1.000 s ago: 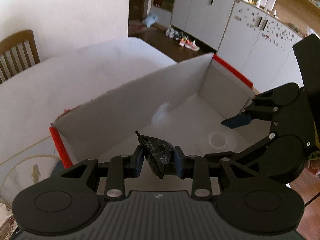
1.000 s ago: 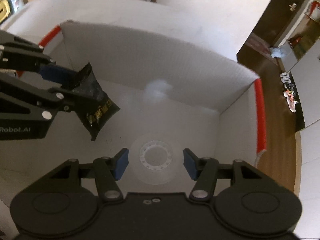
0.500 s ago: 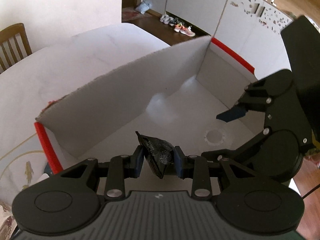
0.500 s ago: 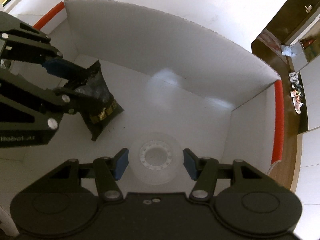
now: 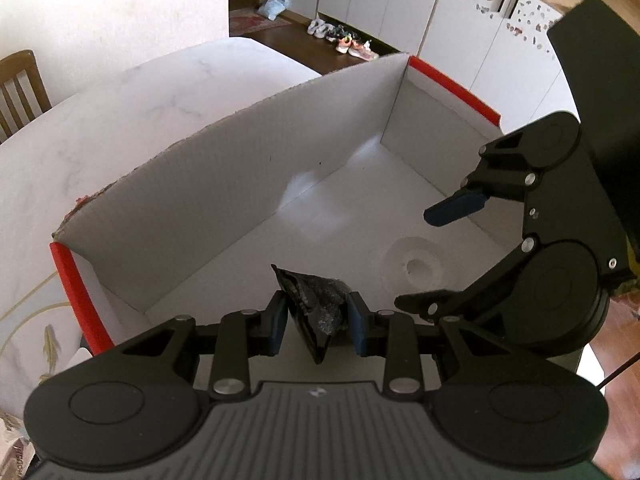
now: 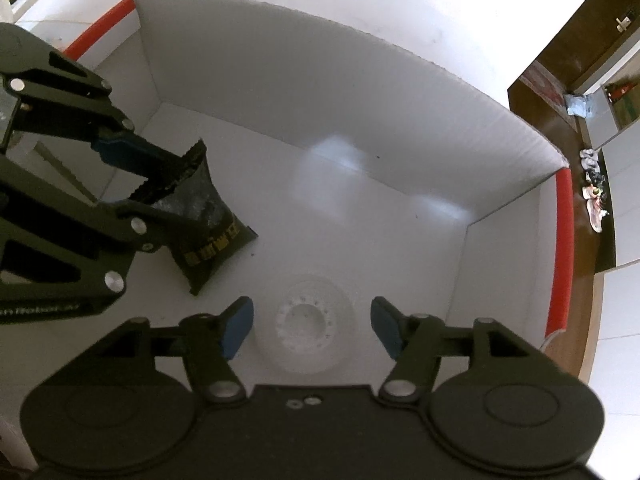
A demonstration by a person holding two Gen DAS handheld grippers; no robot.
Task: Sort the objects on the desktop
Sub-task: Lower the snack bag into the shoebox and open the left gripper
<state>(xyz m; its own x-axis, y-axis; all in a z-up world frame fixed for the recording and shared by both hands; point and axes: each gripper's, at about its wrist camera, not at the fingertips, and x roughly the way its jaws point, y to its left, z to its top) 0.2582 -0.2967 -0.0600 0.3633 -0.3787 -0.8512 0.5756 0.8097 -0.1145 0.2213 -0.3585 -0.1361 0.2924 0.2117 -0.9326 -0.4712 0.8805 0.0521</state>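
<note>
My left gripper point(image 5: 316, 322) is shut on a small black foil packet point(image 5: 318, 310) and holds it low inside a white cardboard box point(image 5: 240, 184) with red corner strips. The right wrist view shows the packet point(image 6: 208, 232) with yellow print, its lower end near or on the box floor. My right gripper point(image 6: 312, 326) is open over a clear tape roll point(image 6: 306, 334) that lies flat on the box floor. The roll also shows in the left wrist view point(image 5: 414, 266), below the right gripper point(image 5: 428, 256).
The box stands on a white table point(image 5: 120, 120). A wooden chair point(image 5: 20, 88) is at the table's far left. White cabinets point(image 5: 440, 20) and shoes point(image 5: 344, 38) on a wood floor lie beyond the table.
Both grippers have gone lower and deeper into the box. The left still holds the packet. The right jaws have spread wider apart around the tape roll.
</note>
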